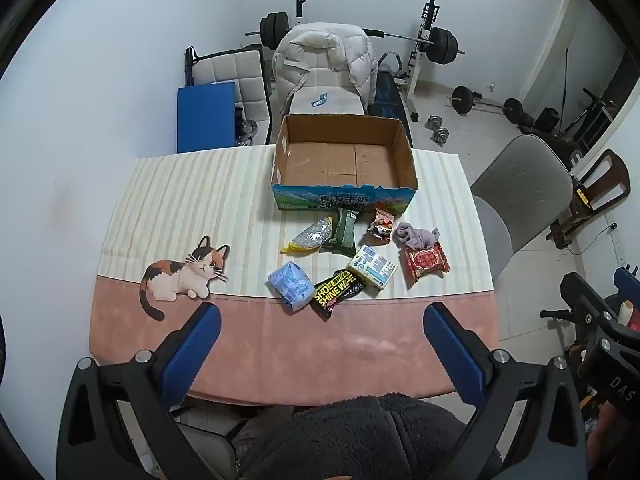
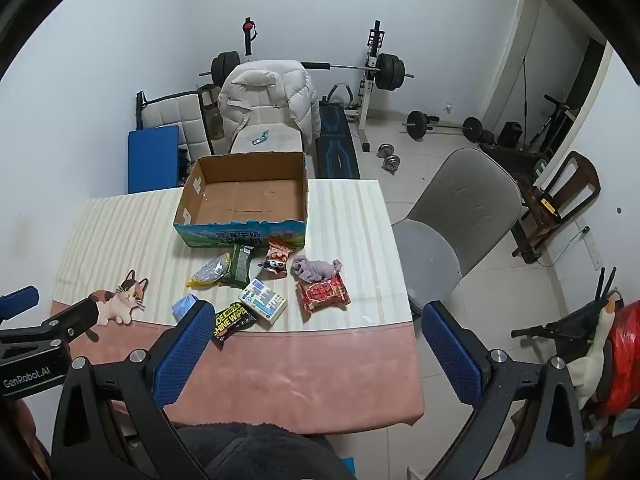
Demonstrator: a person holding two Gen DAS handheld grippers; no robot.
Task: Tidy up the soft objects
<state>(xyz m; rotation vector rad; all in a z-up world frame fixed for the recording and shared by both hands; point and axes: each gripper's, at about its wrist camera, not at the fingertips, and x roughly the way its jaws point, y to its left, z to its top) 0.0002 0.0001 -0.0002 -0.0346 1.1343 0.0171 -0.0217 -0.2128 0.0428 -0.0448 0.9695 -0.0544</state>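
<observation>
The soft packets lie in a loose group on the counter (image 1: pixel 360 336), just near of the open cardboard box (image 1: pixel 344 160), which holds nothing. The blue tissue pack (image 1: pixel 291 286) and the black wipe packet (image 1: pixel 338 289) are nearest to us. Both lie straight ahead of our left tool (image 1: pixel 322 322), so we judge this hand is closer. Our right tool (image 2: pixel 316 320) points more to the right, and its left finger (image 2: pixel 182 350) hides part of the blue pack. Both tools are wide apart and carry nothing.

left gripper (image 1: pixel 320 316) | black frame, blue pads, silver screws | dark fleece
</observation>
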